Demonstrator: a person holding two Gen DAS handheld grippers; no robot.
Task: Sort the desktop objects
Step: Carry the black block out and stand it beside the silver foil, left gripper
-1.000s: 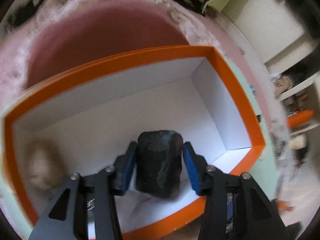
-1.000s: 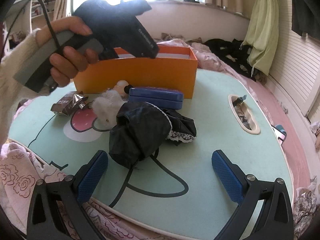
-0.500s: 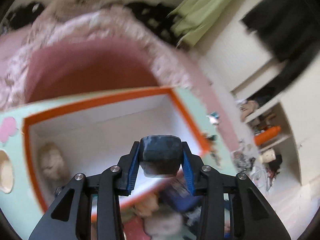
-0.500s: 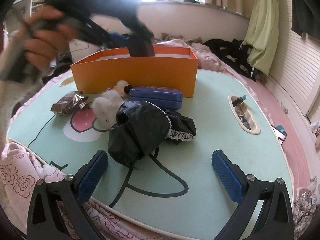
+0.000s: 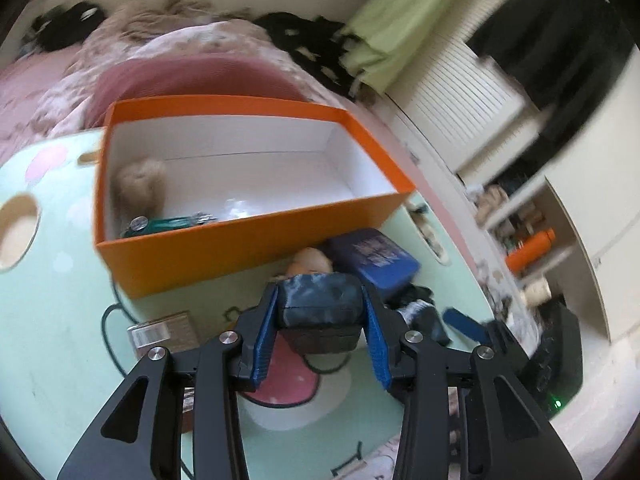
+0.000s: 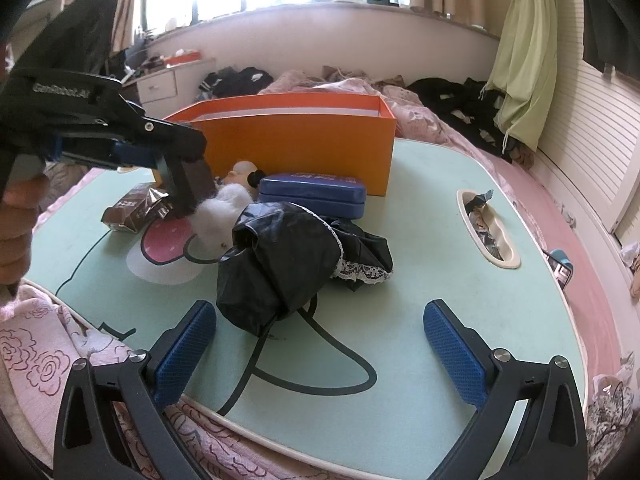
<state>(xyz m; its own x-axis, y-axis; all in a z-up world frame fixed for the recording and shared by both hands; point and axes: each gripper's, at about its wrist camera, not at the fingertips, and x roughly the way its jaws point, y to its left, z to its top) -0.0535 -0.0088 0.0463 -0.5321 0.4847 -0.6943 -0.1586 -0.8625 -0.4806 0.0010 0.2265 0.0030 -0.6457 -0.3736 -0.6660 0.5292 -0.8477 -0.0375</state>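
Observation:
My left gripper [image 5: 320, 300] is shut on a dark, scuffed rectangular block [image 5: 320, 308], with both blue pads pressing its sides. It holds the block in the air in front of the orange box [image 5: 248, 248], above the mint table [image 6: 440, 280]. In the right wrist view the left gripper [image 6: 180, 176] comes in from the left, near the box's front wall [image 6: 304, 152]. My right gripper [image 6: 320, 344] stands open at the near table edge, nothing between its pads. A crumpled black cloth [image 6: 288, 256] lies just beyond it.
Inside the box lie a beige fluffy thing [image 5: 140, 184] and a green-handled tool [image 5: 172, 222]. In front of the box are a blue case [image 6: 312, 192], a doll head [image 6: 242, 170], a white fluffy toy [image 6: 220, 216] and a brown packet [image 6: 132, 208]. A slot with wrappers [image 6: 486, 232] is at the right.
The left gripper closed on the dark block inside the box, lifted it out and drew back over the box's front wall. The right gripper has not moved.

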